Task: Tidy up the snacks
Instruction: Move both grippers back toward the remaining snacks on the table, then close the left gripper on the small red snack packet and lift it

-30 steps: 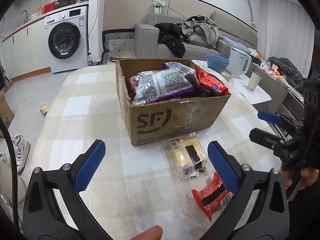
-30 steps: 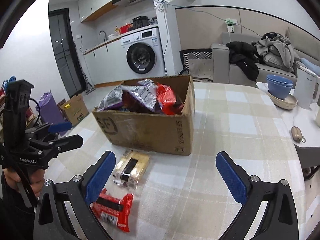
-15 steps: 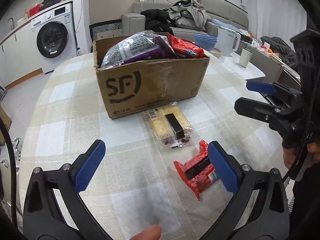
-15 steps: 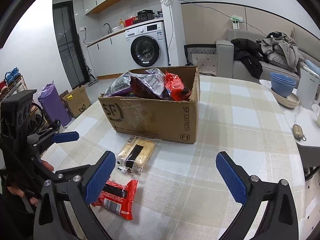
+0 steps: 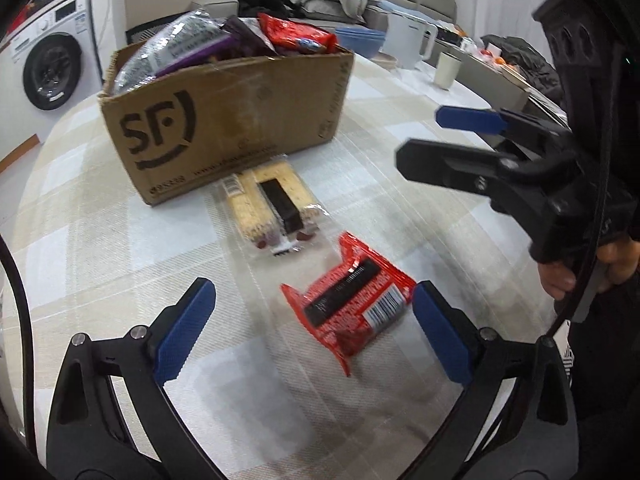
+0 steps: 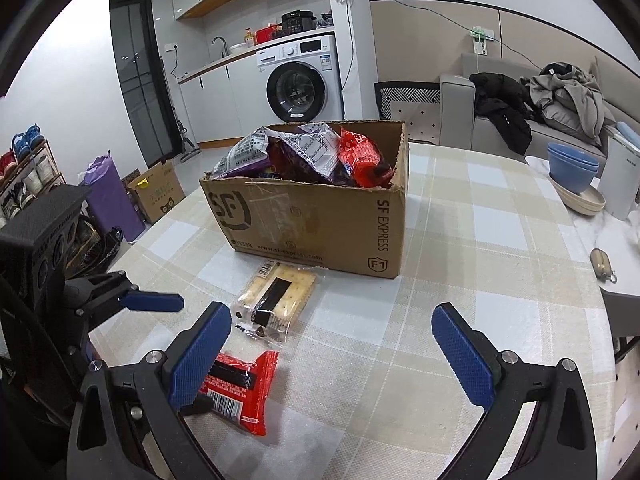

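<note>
A cardboard SF box (image 5: 224,128) (image 6: 320,220) full of snack bags stands on the checked table. In front of it lie a clear cracker pack (image 5: 272,204) (image 6: 276,300) and a red snack packet (image 5: 352,304) (image 6: 240,384). My left gripper (image 5: 312,328) is open, low over the table, with the red packet between its fingers. My right gripper (image 6: 332,352) is open and empty, to the right of the red packet; it also shows in the left wrist view (image 5: 452,140).
Blue bowls (image 6: 572,168), a white kettle (image 5: 408,40) and a cup (image 5: 446,68) stand at the table's far right. A small keychain-like object (image 6: 600,264) lies near the right edge. A sofa with clothes (image 6: 540,104) and a washing machine (image 6: 300,80) are behind.
My left gripper has moved forward and down toward the table, so the red packet now lies between its fingers. The right gripper has shifted slightly closer to the box.
</note>
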The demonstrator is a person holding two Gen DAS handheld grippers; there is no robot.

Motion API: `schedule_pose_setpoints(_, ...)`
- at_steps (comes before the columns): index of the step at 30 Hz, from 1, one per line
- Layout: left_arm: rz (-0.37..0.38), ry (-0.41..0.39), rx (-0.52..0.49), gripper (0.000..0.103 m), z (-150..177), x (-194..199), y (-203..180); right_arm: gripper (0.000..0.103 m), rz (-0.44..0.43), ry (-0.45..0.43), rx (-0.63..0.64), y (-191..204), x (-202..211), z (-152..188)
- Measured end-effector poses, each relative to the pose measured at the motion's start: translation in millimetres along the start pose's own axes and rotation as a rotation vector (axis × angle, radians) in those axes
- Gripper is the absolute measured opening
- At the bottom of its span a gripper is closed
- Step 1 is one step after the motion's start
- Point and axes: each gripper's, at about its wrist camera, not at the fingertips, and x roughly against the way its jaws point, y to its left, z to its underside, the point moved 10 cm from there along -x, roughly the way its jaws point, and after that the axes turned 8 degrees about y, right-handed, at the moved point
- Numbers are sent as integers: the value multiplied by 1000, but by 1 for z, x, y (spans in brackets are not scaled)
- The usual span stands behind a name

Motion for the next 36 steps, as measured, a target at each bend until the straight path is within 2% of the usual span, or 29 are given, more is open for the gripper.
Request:
schedule_pose_setpoints(10,11,27,-55,98,7,-14,-15,102,4,13,-3,-2,-5,2)
schedule_pose_setpoints(13,16,38,-64,93,10,-19,-17,102,6,16,-2,-3,-6,3)
schedule_pose_setpoints(15,14,48,-76,85,13,-24,-18,102,8,20,-5,-4,-8,3)
schedule_pose_setpoints(22,26,69,-75,83,14,-34,-20,102,19,28,6,-2,-10,5)
schedule_pose_setpoints(28,21,45,-58,82,13,-39,-22,102,23,26,1,-5,-10,5)
schedule_pose_setpoints(31,19,31,-56,66,14,-40,-25,102,24,27,-5,-6,-11,5)
schedule_pose_setpoints(33,39,30,-56,51,14,-38,-25,102,24,27,-9,-6,-11,5)
schedule_pose_setpoints(36,56,34,-62,45,14,-35,-25,102,16,26,-13,-6,-10,5)
